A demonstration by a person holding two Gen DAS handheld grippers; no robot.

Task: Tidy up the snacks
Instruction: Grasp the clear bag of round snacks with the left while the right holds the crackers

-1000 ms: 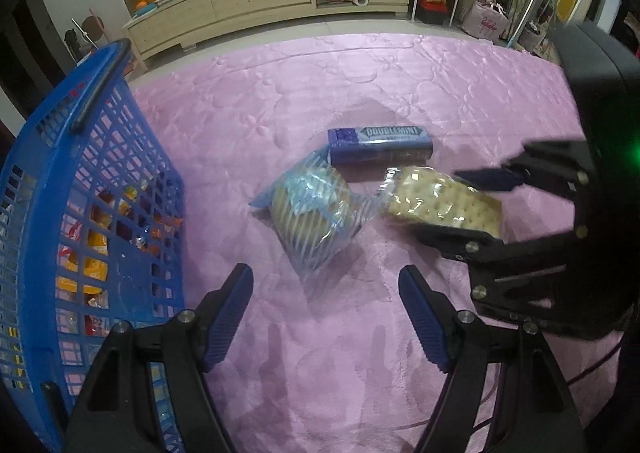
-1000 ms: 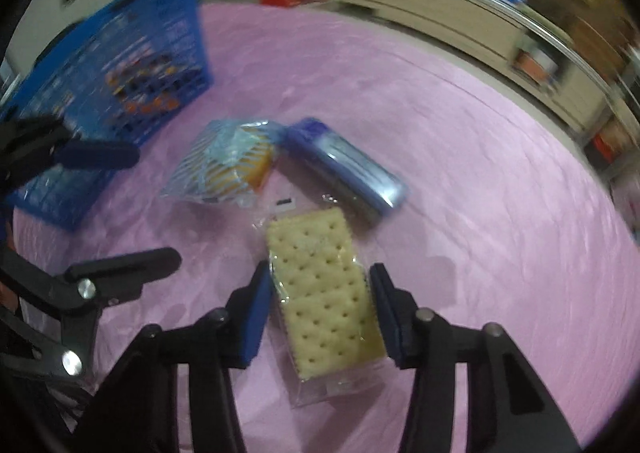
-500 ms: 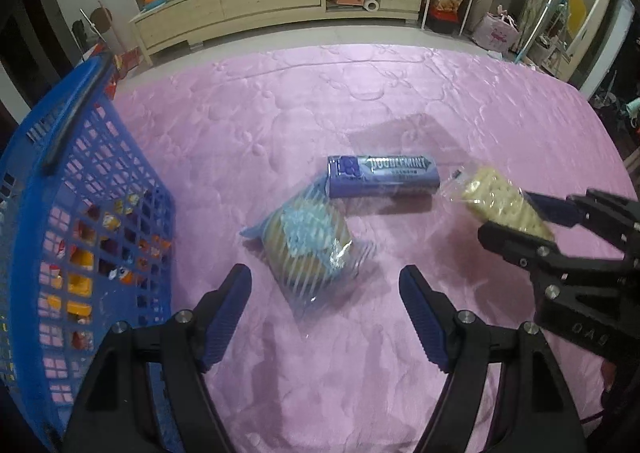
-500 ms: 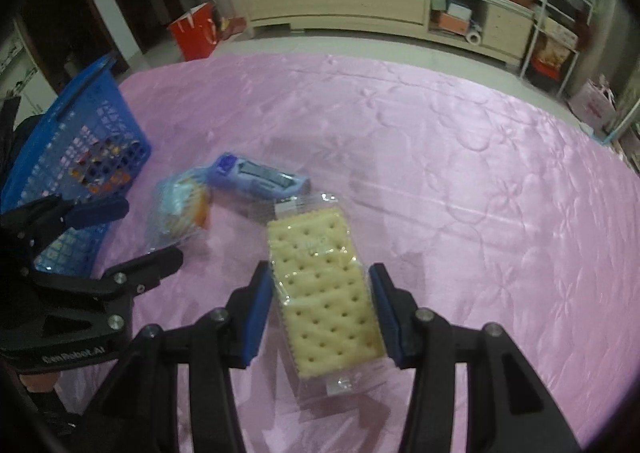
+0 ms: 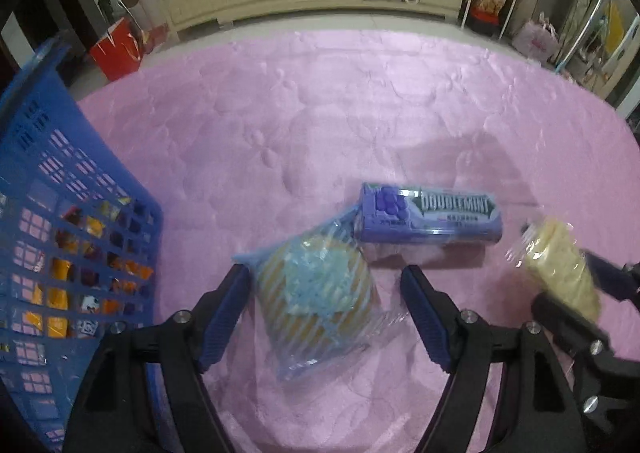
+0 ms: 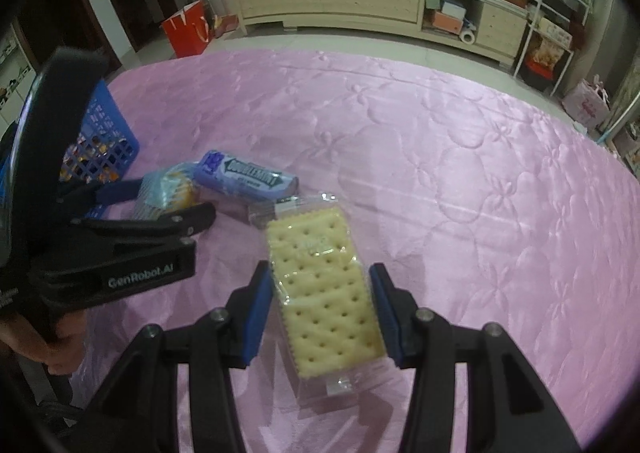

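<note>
Lying on the pink quilted cover (image 5: 320, 125) are two loose snacks, one blue-striped cake packet (image 5: 320, 293) and one purple Doublemint pack (image 5: 430, 218), while a third, one clear-wrapped cracker packet (image 6: 324, 289), is being carried above the cover. One blue basket (image 5: 60, 213) is standing at the left edge, holding several small wrapped snacks too blurred to count. Two grippers are working. The right gripper (image 6: 322, 313) is pinching the cracker packet across its short sides, pads pressed on the wrapper; the packet's long axis is running along the fingers, its sealed end pointing away toward the Doublemint pack. The left gripper (image 5: 326, 317) is straddling the cake packet with its jaws spread, and they have just been closing in; the left pad is sitting at the wrapper's edge, the right pad standing clear. The cake packet is lying tilted, one corner reaching the Doublemint pack, whose long axis is running left to right in the left wrist view
</note>
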